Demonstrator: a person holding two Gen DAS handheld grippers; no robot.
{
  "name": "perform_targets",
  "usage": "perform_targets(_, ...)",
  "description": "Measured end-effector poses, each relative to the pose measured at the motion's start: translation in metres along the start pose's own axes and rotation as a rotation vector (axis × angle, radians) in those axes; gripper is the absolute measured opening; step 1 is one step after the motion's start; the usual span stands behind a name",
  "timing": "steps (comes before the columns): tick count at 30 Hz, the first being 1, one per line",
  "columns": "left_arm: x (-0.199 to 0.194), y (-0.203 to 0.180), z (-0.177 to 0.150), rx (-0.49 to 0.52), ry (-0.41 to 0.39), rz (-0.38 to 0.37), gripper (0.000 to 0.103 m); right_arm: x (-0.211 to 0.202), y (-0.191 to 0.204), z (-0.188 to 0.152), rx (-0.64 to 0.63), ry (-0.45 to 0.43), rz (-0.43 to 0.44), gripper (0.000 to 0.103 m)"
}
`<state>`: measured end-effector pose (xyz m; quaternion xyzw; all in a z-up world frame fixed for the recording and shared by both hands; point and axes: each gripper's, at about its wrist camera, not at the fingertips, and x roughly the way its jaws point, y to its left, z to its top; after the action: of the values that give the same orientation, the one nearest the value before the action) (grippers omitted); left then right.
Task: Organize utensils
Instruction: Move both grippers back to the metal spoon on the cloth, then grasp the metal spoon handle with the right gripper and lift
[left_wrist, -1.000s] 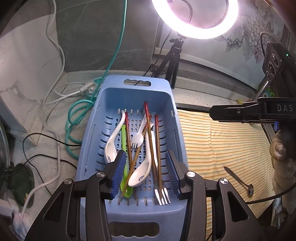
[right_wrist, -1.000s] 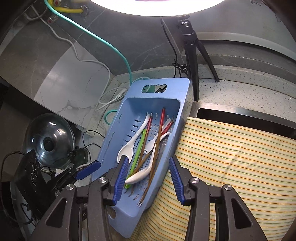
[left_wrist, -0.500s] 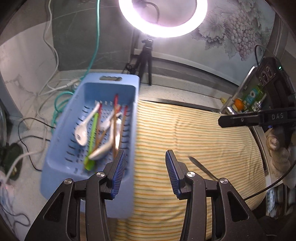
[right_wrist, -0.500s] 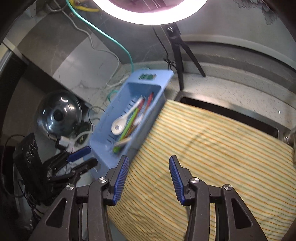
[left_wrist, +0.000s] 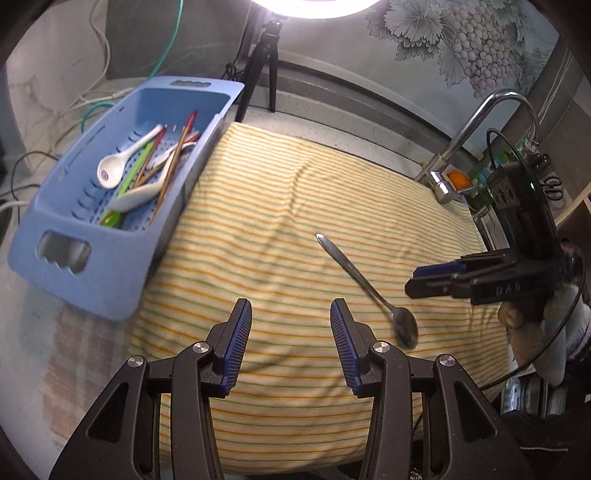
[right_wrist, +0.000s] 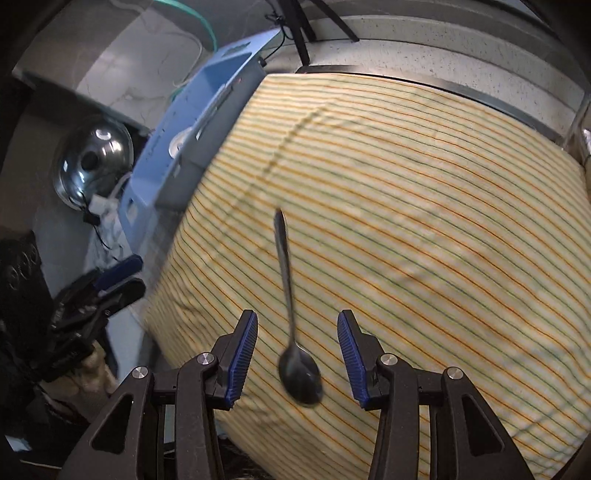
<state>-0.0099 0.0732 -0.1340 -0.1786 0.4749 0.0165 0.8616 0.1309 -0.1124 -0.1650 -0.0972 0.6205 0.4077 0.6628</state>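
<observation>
A blue slotted basket (left_wrist: 92, 284) at the left holds white spoons (left_wrist: 110, 171), red-tipped chopsticks (left_wrist: 177, 155) and a green utensil (left_wrist: 129, 184). To its right, a metal spoon (left_wrist: 364, 284) lies on the yellow striped cloth (left_wrist: 277, 203). My left gripper (left_wrist: 291, 310) hovers open over bare cloth, left of the spoon. My right gripper (right_wrist: 297, 321) is open above the spoon (right_wrist: 286, 266), whose bowl shows between the fingers without touching the pads. The right gripper (left_wrist: 424, 284) also appears beside the spoon's bowl in the left wrist view.
A chrome faucet (left_wrist: 480, 118) rises at the cloth's far right. A black tripod (left_wrist: 262, 66) under a ring light stands behind the basket (right_wrist: 166, 147). Cables lie left of the basket. A steel pot lid (right_wrist: 92, 158) sits beyond it. A person's hand holds the left gripper (right_wrist: 122, 277).
Both grippers have swung right, from over the basket to over the striped cloth, and have come lower. The metal spoon now lies under the right gripper. Neither jaw opening has changed.
</observation>
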Motion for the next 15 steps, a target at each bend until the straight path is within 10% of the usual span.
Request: perform_targets(15, -0.001, 0.006, -0.012, -0.075, -0.019, 0.001, 0.043, 0.048, 0.056, -0.011, -0.365, 0.014, -0.32, 0.013)
